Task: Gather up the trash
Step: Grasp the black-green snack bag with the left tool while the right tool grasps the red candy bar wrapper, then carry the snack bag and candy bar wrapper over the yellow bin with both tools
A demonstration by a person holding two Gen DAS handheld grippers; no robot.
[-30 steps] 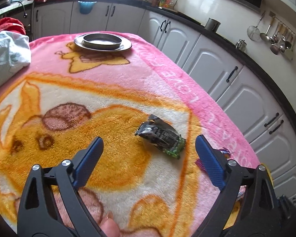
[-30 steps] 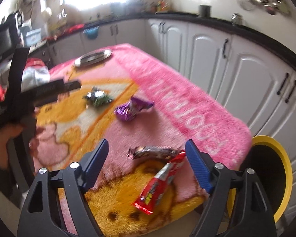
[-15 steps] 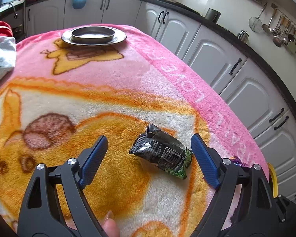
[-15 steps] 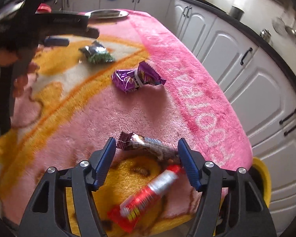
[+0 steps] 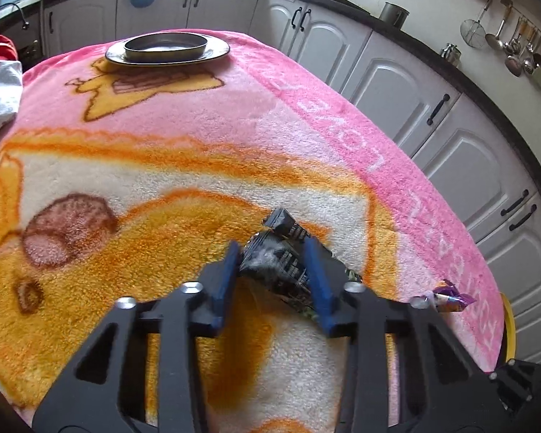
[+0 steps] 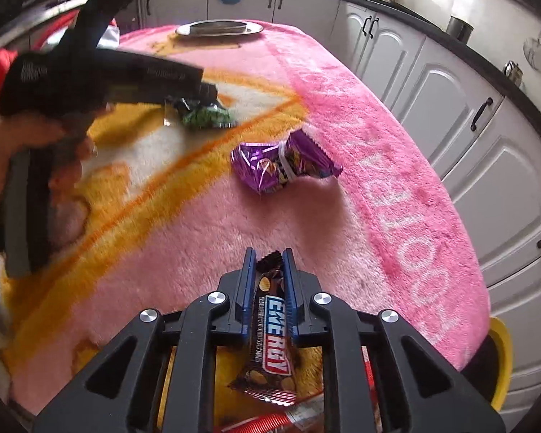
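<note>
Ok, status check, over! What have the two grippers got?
Left gripper closing on black-and-green wrapper. Right gripper closing on brown energy bar wrapper. Purple wrapper, red wrapper loose on blanket. Nothing blocking.

In my right wrist view, low centre of the frame, the brown snack bar wrapper [image 6: 272, 328] reads "ENERGY" in white letters on a blue and red band. The pink blanket [image 6: 205, 223] carries large white lettering along its right border, upside down to me; I can't make out the words. The black and green wrapper [image 5: 281, 259] at centre of my left wrist view has small white print, too fine to read.
</note>
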